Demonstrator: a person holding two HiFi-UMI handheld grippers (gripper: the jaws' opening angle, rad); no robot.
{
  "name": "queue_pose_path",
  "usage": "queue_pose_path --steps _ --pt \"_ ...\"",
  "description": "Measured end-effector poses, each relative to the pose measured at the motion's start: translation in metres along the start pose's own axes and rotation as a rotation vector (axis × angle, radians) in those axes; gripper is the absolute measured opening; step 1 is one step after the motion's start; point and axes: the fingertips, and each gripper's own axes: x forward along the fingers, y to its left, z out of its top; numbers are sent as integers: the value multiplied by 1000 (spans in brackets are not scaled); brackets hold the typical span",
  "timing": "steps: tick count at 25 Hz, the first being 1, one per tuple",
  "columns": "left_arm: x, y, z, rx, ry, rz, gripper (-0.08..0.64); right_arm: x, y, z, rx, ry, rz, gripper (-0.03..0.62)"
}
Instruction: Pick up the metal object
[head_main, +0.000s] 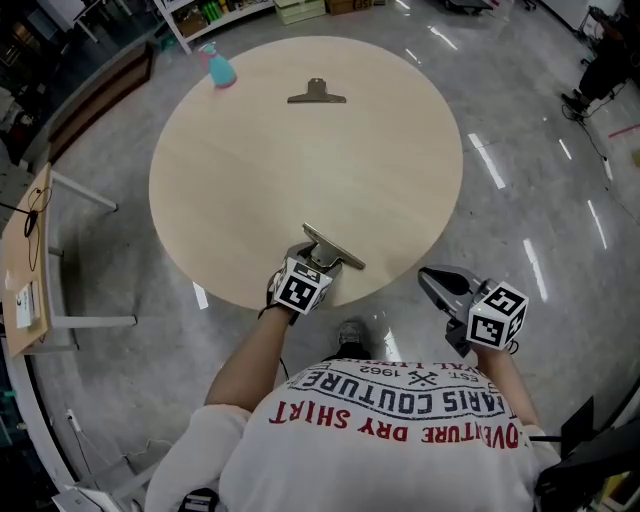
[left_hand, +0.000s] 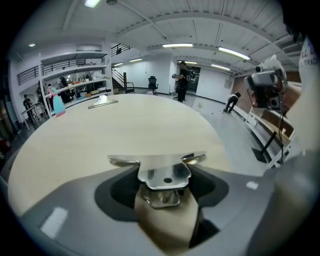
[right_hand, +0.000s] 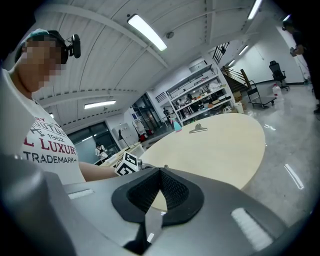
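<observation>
1. Far left on the round table (head_main: 250, 170): teal spray bottle (head_main: 219, 68), no legible label.
2. Left gripper (head_main: 316, 262) at the near table edge, jaws set wide and closed on the handle of a metal bulldog clip (head_main: 335, 247); pads look to touch both sides of the handle.
3. Second bulldog clip (head_main: 317, 94) lies at the far side, well apart.
4. Shirt (head_main: 400, 400) reads "DRY SHIRT", "PARIS COUTURE", "EST. 1962"; the right gripper view shows "TRADEMARK".
5. Right gripper (head_main: 438, 284) is off the table, jaws together, empty.
</observation>
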Motion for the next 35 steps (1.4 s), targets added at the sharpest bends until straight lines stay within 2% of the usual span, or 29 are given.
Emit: queue_pose_path --steps 5,8,13,18,25,30,35 --pt "2 -1 0 13 -14 -2 287 1 1 -4 2 5 9 2" --pt "-14 -10 5 -8 -44 -2 285 -3 10 -6 -11 11 19 1" --pt "-65 -31 29 -57 -201 -3 285 -10 30 -6 -50 8 47 2" --pt "-144 -75 51 -107 -378 -33 285 -33 68 -4 -118 -15 86 2" --pt "-250 -157 56 -51 -554 14 285 -82 127 -3 -232 -80 153 2" --pt "-303 -218 41 -37 -626 28 285 -119 167 -23 -271 -109 186 2" --pt "-316 -255 24 -42 -640 37 285 -147 191 -37 -298 -123 204 2"
